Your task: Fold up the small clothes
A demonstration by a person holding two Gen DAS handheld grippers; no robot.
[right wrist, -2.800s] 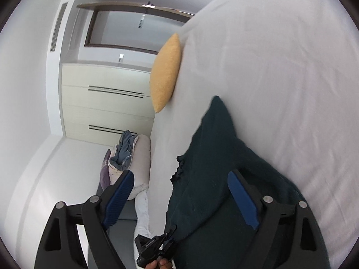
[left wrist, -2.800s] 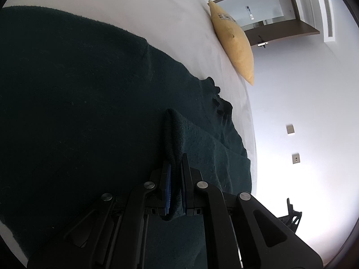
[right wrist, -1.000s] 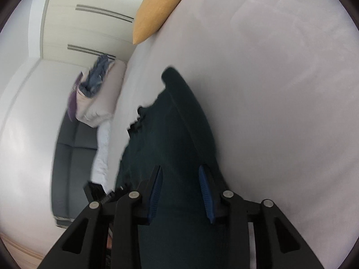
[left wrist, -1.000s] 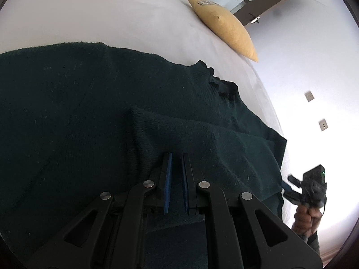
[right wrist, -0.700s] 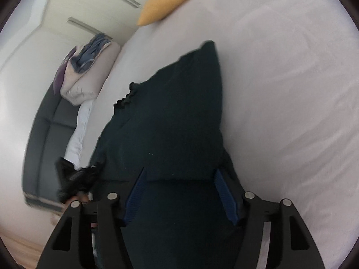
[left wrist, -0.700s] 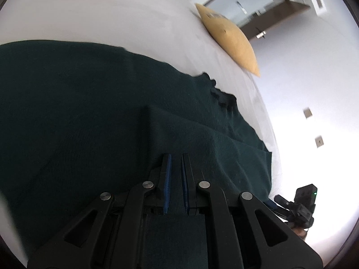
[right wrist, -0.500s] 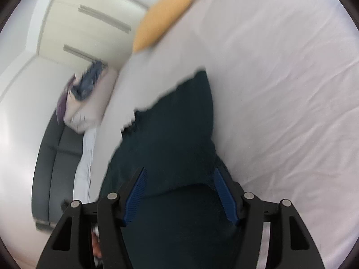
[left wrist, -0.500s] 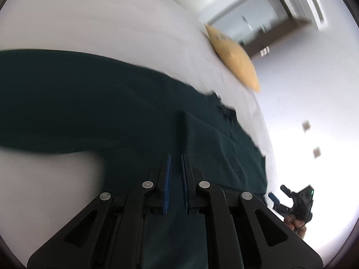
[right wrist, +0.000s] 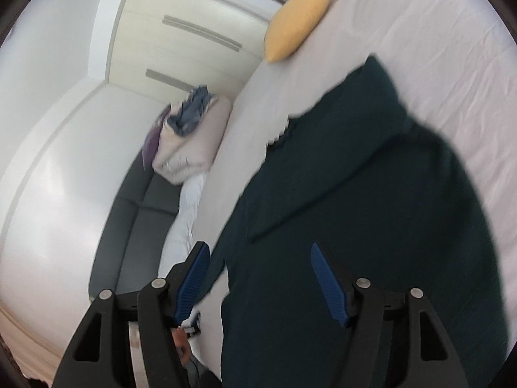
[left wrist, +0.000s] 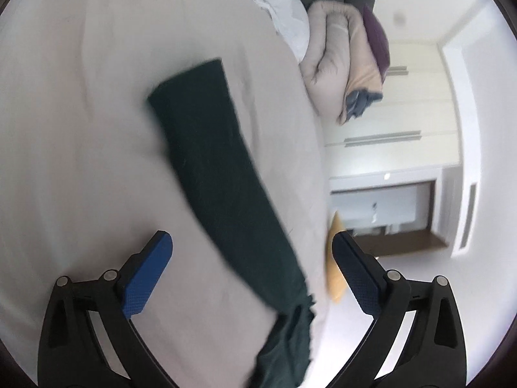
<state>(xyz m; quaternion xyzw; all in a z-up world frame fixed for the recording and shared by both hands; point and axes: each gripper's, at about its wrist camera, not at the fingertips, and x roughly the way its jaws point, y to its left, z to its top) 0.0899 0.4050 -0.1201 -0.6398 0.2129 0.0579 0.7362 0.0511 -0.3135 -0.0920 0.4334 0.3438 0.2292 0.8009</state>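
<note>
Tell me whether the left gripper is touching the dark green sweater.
Apart. The left wrist view shows the left gripper with jaws opening wide; the dark green sweater sleeve lies on the white bed between the pads, clear of both.

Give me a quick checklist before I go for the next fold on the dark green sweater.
1. Left gripper free of cloth: ok, jaws opening wide, pads clear of the sleeve lying ahead.
2. Right gripper free: ok, jaws opening, pads not pressing the dark green sweater.
3. Sleeve flat on the white bed sheet: ok.
4. Other sleeve folded across the body: ok.
5. Hem straight: cannot tell, out of view.
6. Yellow pillow clear of the sweater: ok.
</note>
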